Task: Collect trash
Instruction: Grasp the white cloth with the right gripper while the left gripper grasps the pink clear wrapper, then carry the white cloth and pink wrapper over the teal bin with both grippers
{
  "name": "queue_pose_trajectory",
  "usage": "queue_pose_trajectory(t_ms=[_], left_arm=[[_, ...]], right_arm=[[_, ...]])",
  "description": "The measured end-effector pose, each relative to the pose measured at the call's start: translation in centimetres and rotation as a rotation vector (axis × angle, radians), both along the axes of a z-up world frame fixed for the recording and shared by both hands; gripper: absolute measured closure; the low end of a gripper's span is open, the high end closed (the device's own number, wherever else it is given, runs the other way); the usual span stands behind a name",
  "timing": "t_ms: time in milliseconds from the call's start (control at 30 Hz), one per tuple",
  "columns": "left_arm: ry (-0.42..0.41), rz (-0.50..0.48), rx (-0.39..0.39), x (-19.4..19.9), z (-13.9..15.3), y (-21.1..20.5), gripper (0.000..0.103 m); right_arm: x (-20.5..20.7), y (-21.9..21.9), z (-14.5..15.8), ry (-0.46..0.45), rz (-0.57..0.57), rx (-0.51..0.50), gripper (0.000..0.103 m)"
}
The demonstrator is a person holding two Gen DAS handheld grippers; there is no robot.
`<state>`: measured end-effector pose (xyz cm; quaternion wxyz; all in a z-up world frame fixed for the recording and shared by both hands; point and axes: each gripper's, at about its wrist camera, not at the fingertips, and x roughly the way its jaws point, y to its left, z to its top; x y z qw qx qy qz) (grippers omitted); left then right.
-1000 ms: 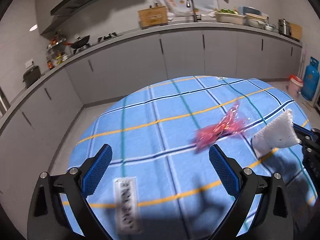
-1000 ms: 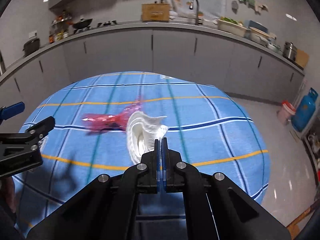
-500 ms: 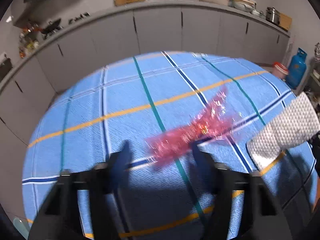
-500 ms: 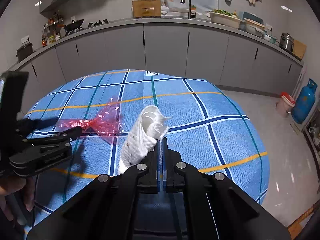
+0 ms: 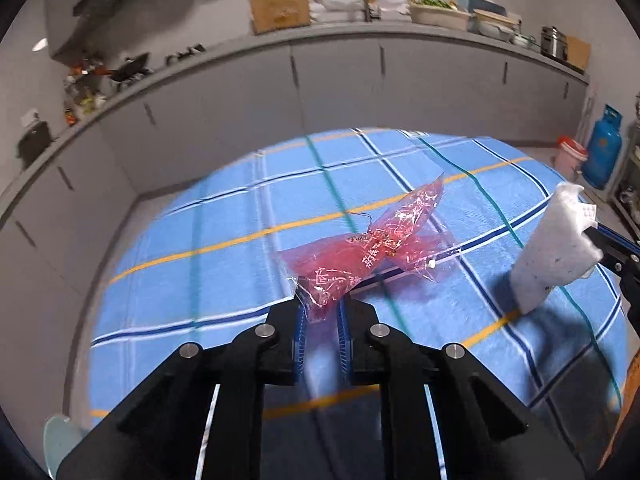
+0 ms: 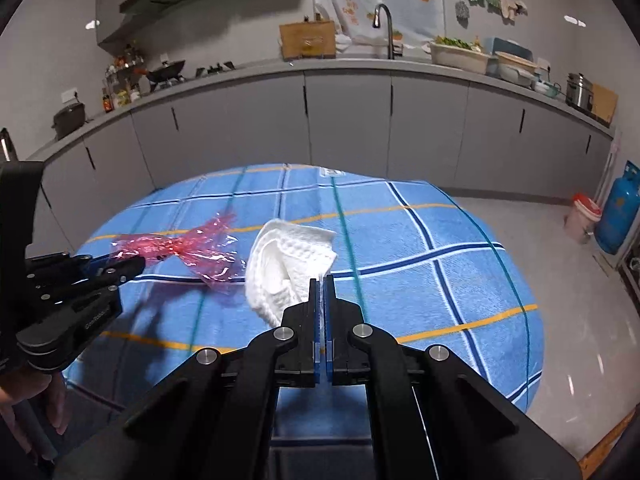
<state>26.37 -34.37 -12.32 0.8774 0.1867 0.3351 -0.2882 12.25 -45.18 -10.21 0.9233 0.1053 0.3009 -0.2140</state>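
- Two grippers work at once: the left gripper [image 5: 322,312] is closing its jaws on the near end of the red wrapper [image 5: 376,248], which sits between the blue pads, the rest trailing over the cloth.
- Its far end lies on the blue checked tablecloth [image 5: 224,216], mid-table, slightly right.
- Right gripper [image 6: 321,284] is clenched on a white tissue [image 6: 288,264], held above the cloth just right of the wrapper.
- Step in hand, as I judge it: securing the second piece of trash.
- Next move calls for a firm pinch, then a lift clear; thin film may slip or snag.
- No bin shows for certain; a red-topped pail [image 6: 582,216] stands far right on the floor.
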Motion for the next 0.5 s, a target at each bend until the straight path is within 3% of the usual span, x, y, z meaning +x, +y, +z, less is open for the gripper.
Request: queue_pose_trajectory(t_ms=[500], left_arm=[[-0.07, 0.124, -0.026, -5.4, 3.4, 10.4, 0.089]], right_arm=[[-1.6, 7.5, 3.4, -0.064, 0.129, -0.033, 0.101]])
